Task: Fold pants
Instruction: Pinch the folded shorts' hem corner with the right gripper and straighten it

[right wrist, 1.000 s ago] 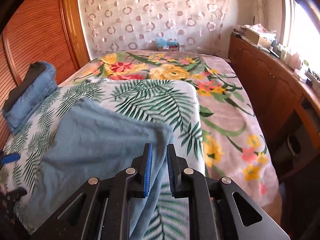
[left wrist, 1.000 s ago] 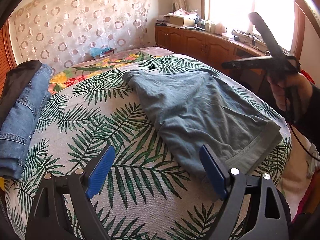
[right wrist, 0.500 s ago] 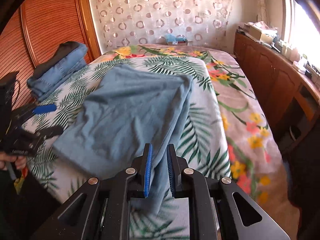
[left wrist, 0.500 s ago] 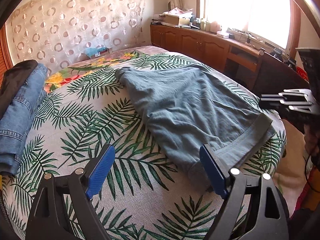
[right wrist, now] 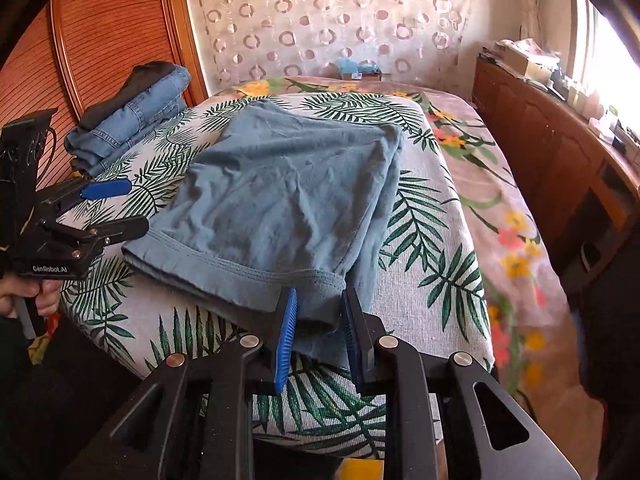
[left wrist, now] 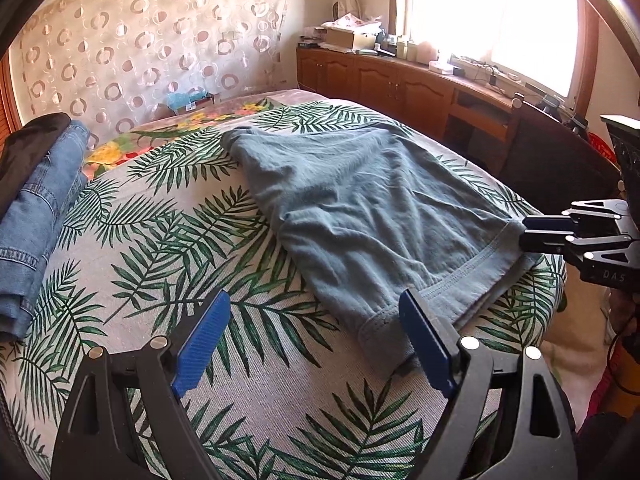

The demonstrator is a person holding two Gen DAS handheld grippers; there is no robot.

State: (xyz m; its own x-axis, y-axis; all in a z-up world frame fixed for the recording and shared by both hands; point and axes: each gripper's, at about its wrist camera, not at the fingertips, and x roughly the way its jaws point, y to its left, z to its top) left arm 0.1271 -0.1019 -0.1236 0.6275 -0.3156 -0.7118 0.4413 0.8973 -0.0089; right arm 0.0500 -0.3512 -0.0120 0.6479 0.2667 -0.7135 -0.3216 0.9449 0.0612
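Grey-blue pants (left wrist: 360, 208) lie folded lengthwise on the palm-leaf bedspread (left wrist: 168, 240), waistband toward the near edge. My right gripper (right wrist: 320, 296) sits at the waistband's right corner. Its jaws are opening, and the slack corner of the pants (right wrist: 280, 192) hangs between the blue pads without being pressed. In the left wrist view the right gripper (left wrist: 524, 234) meets the waistband at the bed's right edge. My left gripper (left wrist: 312, 300) stands wide open just above the bedspread, its right finger beside the waistband's other end. It grips nothing. The left gripper (right wrist: 134, 206) also shows in the right wrist view.
A stack of folded jeans (left wrist: 36, 208) with a dark garment on top lies at the bed's left side. Wooden cabinets (left wrist: 400, 84) run under the window on the right. A floral blanket (right wrist: 500, 220) covers the bed's right side. A hand (right wrist: 24, 292) holds the left gripper.
The right gripper came down and back to the bed's near edge, drawing the pants flat with it, and its pads have parted. The left gripper has stayed in place.
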